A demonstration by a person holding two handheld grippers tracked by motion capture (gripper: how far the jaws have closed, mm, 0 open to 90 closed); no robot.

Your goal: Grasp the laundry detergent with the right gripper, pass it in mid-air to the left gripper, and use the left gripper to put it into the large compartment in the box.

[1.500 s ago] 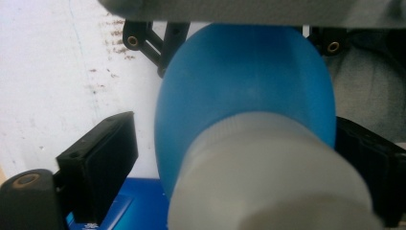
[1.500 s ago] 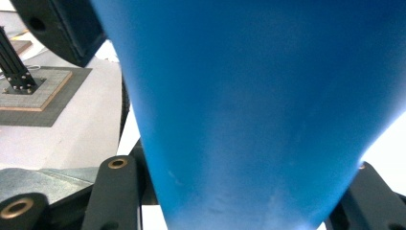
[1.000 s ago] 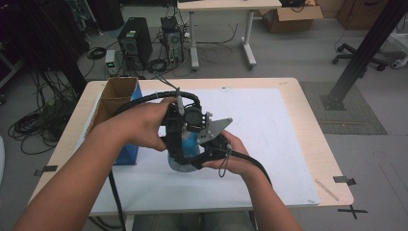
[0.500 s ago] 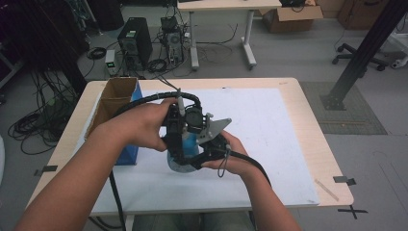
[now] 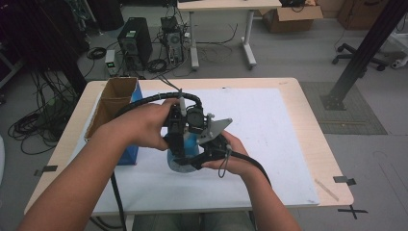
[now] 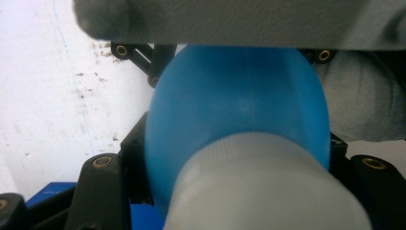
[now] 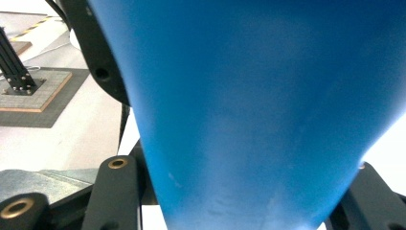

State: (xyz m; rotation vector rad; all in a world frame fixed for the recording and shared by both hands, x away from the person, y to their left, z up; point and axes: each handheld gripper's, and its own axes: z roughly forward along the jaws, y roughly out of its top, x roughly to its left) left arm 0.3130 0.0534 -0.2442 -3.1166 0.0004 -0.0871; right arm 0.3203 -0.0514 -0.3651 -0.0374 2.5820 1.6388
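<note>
At the white mat's [image 5: 269, 144] near-left part, the right gripper [image 5: 204, 156] grips the blue bottle's [image 5: 192, 144] body as before, while the left gripper [image 5: 180, 139], jaws just closing, now clamps its white cap [image 6: 268, 191].

High view: above, fwd-down on table [image 5: 298, 144]. Gripper views: close-up; both share blue bottle [image 6: 239, 110].

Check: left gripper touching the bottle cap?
Touching. In the left gripper view the white cap of the blue bottle sits between the black jaws of the left gripper, which have just closed onto it, with no gap visible on either side.
</note>
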